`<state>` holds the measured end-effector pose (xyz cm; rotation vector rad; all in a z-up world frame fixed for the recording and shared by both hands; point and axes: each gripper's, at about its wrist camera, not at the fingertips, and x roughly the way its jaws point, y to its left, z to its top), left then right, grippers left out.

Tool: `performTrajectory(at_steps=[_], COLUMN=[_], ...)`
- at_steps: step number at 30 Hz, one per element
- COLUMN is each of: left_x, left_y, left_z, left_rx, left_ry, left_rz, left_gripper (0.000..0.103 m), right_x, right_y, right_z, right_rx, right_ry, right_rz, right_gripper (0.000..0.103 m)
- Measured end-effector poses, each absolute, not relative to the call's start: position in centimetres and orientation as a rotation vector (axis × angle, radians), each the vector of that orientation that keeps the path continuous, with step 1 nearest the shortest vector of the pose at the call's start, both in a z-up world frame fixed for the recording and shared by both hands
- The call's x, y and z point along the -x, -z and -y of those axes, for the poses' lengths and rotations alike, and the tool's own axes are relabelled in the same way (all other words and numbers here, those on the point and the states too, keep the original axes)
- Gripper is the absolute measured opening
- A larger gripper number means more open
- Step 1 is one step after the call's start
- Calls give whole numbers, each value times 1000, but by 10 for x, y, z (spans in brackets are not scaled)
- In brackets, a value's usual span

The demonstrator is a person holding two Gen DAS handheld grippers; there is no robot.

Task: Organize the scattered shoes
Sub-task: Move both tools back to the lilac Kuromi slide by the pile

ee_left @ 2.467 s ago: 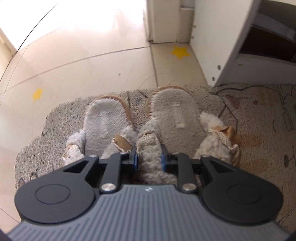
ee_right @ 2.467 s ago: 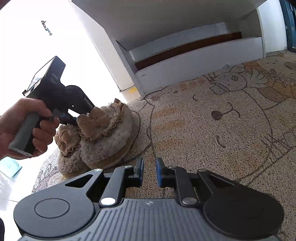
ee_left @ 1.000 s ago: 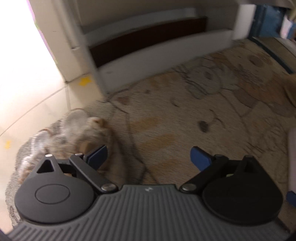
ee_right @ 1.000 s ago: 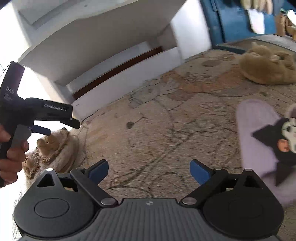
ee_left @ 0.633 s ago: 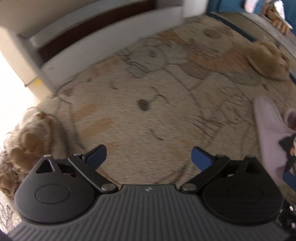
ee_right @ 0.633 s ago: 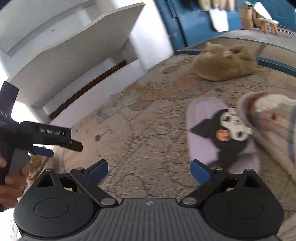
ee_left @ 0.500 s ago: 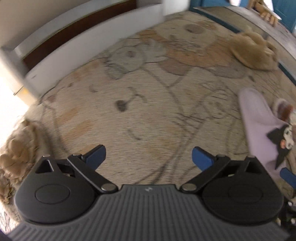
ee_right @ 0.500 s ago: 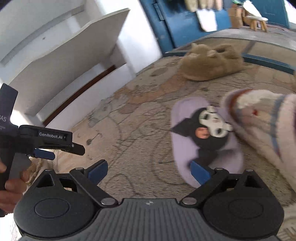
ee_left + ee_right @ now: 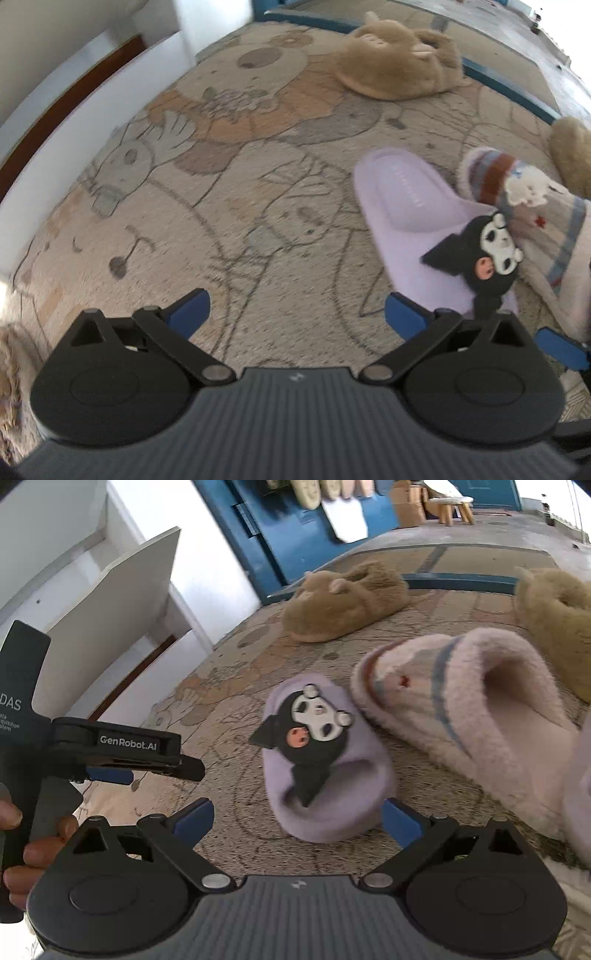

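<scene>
Right hand-held gripper (image 9: 297,819) spread wide, empty, with the lilac slipper (image 9: 325,771) lying just ahead between the fingers, on the rug (image 9: 221,709). Left hand-held gripper (image 9: 295,308) likewise agape over bare rug. Risk of snagging the striped fleece slipper (image 9: 461,716) touching its toe, or pinching only the cartoon charm (image 9: 310,734).

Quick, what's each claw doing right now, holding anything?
Left claw: open, holding nothing, over the rug.
Right claw: open, empty, its blue pads either side of the purple slipper, not gripping it.

place: home, likely entryway | cartoon rug (image 9: 236,192) | slippers (image 9: 343,605) | blue door (image 9: 295,535)
</scene>
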<state>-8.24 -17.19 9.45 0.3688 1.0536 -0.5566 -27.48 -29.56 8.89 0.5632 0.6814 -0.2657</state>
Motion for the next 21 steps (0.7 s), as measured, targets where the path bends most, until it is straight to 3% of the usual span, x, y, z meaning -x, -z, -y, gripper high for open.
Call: performTrajectory(at_steps=[21], left_x=[98], left_y=[-101], left_z=[212], left_rx=[-392], left_ry=[629], left_rz=[-1014], left_gripper=[103], right_x=[295], right_y=[-93], right_z=[309], right_rx=[-517], right_ry=[309], right_rz=[-653], right_gripper=[100])
